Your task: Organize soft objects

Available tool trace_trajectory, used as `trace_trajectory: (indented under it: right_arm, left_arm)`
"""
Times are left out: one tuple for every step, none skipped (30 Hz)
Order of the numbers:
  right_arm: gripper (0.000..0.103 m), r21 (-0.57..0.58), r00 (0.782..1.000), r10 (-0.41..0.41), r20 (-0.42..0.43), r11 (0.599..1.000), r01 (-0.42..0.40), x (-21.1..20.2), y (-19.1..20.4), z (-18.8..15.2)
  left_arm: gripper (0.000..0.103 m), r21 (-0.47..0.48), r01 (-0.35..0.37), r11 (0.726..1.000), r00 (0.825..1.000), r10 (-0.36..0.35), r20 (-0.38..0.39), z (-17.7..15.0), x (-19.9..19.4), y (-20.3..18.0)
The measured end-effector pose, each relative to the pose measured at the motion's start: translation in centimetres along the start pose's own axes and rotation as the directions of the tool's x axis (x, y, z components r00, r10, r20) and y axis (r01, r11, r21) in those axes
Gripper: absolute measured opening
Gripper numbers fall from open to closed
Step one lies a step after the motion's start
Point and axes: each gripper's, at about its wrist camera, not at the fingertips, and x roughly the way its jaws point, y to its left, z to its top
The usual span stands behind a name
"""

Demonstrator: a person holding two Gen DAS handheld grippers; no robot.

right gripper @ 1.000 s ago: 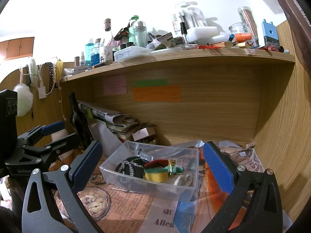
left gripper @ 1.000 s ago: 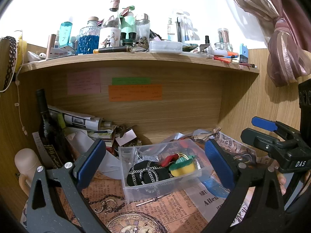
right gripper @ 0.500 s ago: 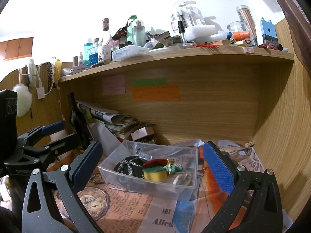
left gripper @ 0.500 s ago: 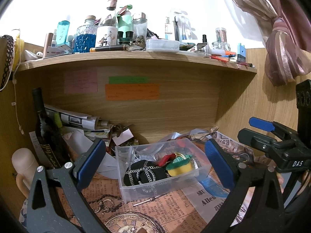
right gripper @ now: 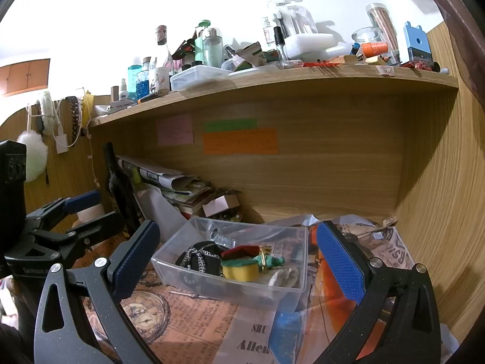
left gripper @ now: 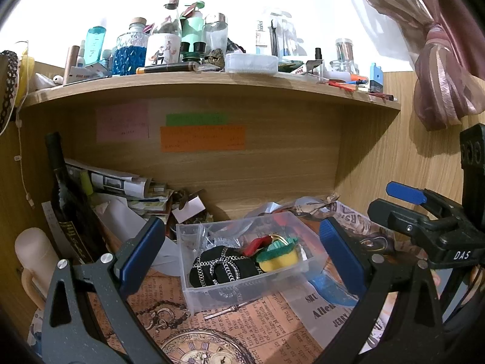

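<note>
**Two open grippers face a clear box of soft items on a cluttered desk**

The left gripper (left gripper: 241, 251) is held with its blue-padded jaws spread wide and holds nothing. The right gripper (right gripper: 236, 256) is likewise spread wide with nothing between its jaws. Both point at a clear rectangular plastic box (left gripper: 194, 294) that sits on a desk covered with vintage newspaper-print paper (left gripper: 266, 324).

Inside the box, toward its left end, lies a black fabric pouch crossed with silver chain (left gripper: 222, 268). Just beside it, to the right, is a yellow sponge with a green scouring top (left gripper: 279, 256), with a red fabric piece (left gripper: 257, 244) touching its upper edge. In the right wrist view a pale cloth item (right gripper: 285, 276) lies near the box's right front corner.

Behind the box, a dark glass wine bottle (left gripper: 65, 200) stands at the left beside a stack of folded newspapers (left gripper: 121, 182). Pink, green and orange sticky notes (left gripper: 201, 138) are on the wooden back panel. A wooden shelf (left gripper: 212, 83) above carries many bottles and jars.
</note>
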Motion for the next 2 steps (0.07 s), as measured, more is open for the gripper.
trace_trajectory:
  right_arm:
    - [0.103, 0.000, 1.000, 0.000, 0.000, 1.000, 0.000, 0.00, -0.01, 0.00]
    - [0.103, 0.000, 1.000, 0.000, 0.000, 1.000, 0.000, 0.00, -0.02, 0.00]
  left_arm:
    - [0.103, -0.001, 0.002, 1.000, 1.000, -0.002, -0.001, -0.02, 0.06, 0.06]
    - [0.103, -0.001, 0.002, 1.000, 1.000, -0.002, -0.002, -0.03, 0.11, 0.10]
